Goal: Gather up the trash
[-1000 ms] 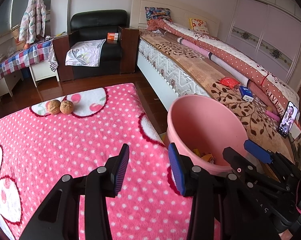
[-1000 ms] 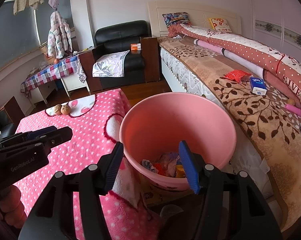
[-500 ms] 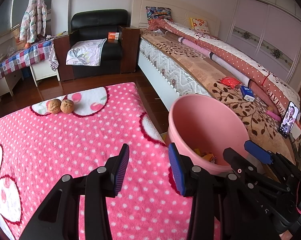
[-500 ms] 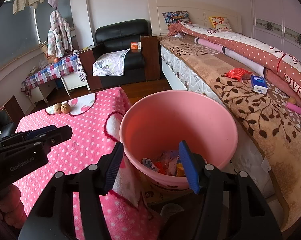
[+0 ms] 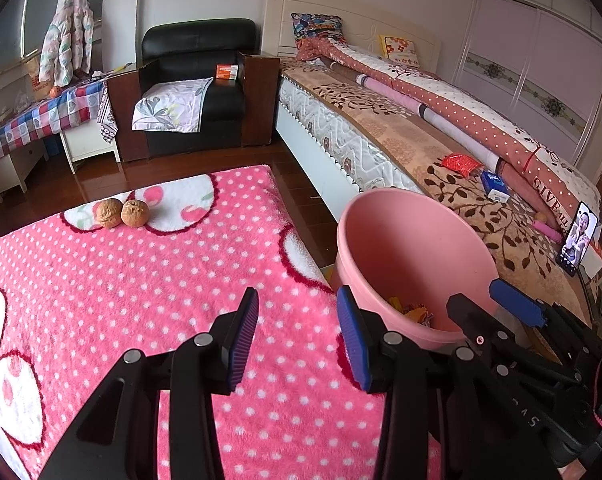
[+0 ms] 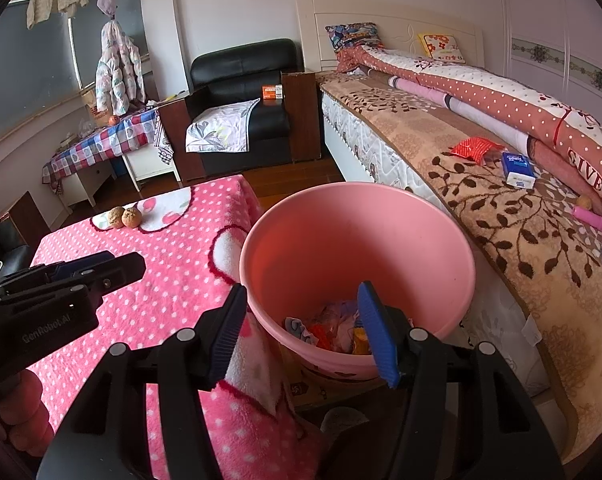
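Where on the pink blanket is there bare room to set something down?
The pink blanket is bare from the two walnuts at its far edge down to the left hand-held gripper. It is tight along the right edge, where the pink bucket stands close and the right hand-held gripper hovers.

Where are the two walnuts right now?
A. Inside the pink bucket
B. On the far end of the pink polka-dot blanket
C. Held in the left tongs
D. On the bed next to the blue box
B: the two walnuts sit side by side on the pink polka-dot blanket, far from both open, empty tongs.
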A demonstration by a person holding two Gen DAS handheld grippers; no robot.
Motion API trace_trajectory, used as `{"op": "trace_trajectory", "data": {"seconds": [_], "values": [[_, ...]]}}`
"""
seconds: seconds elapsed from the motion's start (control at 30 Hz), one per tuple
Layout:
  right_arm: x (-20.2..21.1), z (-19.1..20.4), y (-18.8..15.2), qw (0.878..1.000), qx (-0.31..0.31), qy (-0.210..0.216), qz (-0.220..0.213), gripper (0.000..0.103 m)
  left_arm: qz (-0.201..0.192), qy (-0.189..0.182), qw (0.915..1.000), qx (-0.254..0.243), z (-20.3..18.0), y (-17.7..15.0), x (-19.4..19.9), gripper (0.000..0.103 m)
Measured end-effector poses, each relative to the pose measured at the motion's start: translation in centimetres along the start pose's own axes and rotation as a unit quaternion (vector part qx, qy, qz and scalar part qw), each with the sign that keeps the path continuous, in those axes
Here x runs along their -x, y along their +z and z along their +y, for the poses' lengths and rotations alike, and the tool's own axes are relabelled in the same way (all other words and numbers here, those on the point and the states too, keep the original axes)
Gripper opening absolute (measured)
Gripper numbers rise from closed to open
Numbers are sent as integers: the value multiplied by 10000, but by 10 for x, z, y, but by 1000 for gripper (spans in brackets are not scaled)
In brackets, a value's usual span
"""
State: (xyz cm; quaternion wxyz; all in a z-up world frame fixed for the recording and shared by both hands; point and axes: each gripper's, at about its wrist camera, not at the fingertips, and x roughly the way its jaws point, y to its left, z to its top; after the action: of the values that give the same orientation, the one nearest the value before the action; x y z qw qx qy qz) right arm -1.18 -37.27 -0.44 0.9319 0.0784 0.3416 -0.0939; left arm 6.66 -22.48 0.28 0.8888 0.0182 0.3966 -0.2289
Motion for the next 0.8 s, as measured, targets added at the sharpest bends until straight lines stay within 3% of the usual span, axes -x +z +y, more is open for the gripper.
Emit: {"op": "trace_trajectory", "data": {"seconds": [0.8], "values": [[-1,2,-1,10000,5,-2,19,58,8,-2,10000,11,1,0,-1,40]]}}
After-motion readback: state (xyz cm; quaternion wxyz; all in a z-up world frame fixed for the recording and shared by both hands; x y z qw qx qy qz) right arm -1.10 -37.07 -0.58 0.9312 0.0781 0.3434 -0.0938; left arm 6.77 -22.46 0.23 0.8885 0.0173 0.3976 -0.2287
